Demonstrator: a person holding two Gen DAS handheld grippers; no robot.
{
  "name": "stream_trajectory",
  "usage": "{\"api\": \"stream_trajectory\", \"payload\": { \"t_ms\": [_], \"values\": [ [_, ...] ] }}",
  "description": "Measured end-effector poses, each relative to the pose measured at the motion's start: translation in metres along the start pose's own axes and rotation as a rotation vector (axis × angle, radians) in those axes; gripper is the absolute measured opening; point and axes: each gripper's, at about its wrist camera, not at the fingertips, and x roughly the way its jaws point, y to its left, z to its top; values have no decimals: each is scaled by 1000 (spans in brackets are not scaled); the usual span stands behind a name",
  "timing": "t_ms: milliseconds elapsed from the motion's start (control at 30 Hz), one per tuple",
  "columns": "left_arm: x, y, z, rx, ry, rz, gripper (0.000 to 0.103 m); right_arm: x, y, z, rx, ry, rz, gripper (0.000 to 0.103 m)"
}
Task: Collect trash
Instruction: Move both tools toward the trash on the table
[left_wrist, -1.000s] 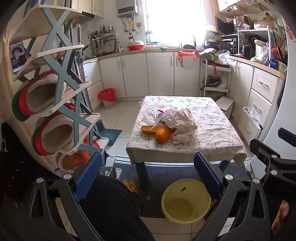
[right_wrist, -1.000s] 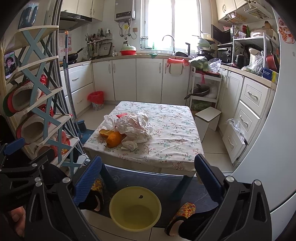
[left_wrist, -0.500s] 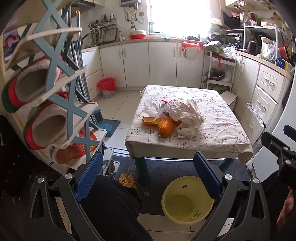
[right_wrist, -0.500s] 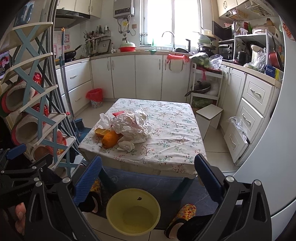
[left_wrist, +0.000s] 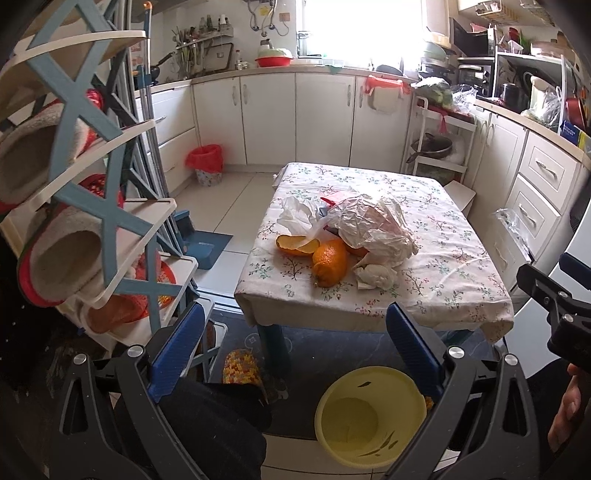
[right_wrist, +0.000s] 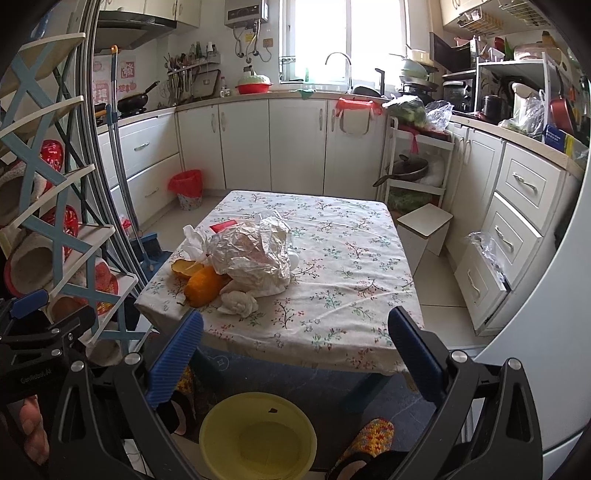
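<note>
A pile of trash lies on the low table (left_wrist: 443, 288) (right_wrist: 351, 295) with the flowered cloth: crumpled paper wrap (left_wrist: 373, 229) (right_wrist: 255, 254), orange peel (left_wrist: 330, 262) (right_wrist: 203, 284), a peel half (left_wrist: 295, 245), a wadded tissue (left_wrist: 375, 275) (right_wrist: 238, 302), a white plastic bag (left_wrist: 295, 214) and a red scrap (right_wrist: 223, 226). A yellow basin (left_wrist: 371, 413) (right_wrist: 258, 435) stands on the floor in front of the table. My left gripper (left_wrist: 295, 350) is open and empty, short of the table. My right gripper (right_wrist: 295, 354) is open and empty, also short of it.
A shoe rack with slippers (left_wrist: 85, 229) (right_wrist: 48, 221) stands close on the left. A red-lined bin (left_wrist: 207, 162) (right_wrist: 186, 188) sits by the far cabinets. A dustpan and brush (left_wrist: 199, 240) lie left of the table. A white stool (right_wrist: 424, 229) and drawers (right_wrist: 517, 229) are on the right.
Both grippers have moved forward and closer to the table; the trash pile looks larger. Both stay open and empty.
</note>
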Motion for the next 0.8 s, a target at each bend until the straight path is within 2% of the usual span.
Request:
{"api": "stream_trajectory", "payload": {
  "t_ms": [533,800],
  "values": [
    [52,-13,15,32,43,6,95,62,1,2,-4,78,51,96],
    [96,-8,23,17,90,-2,95,107,5,0,6,160,138,96]
  ]
}}
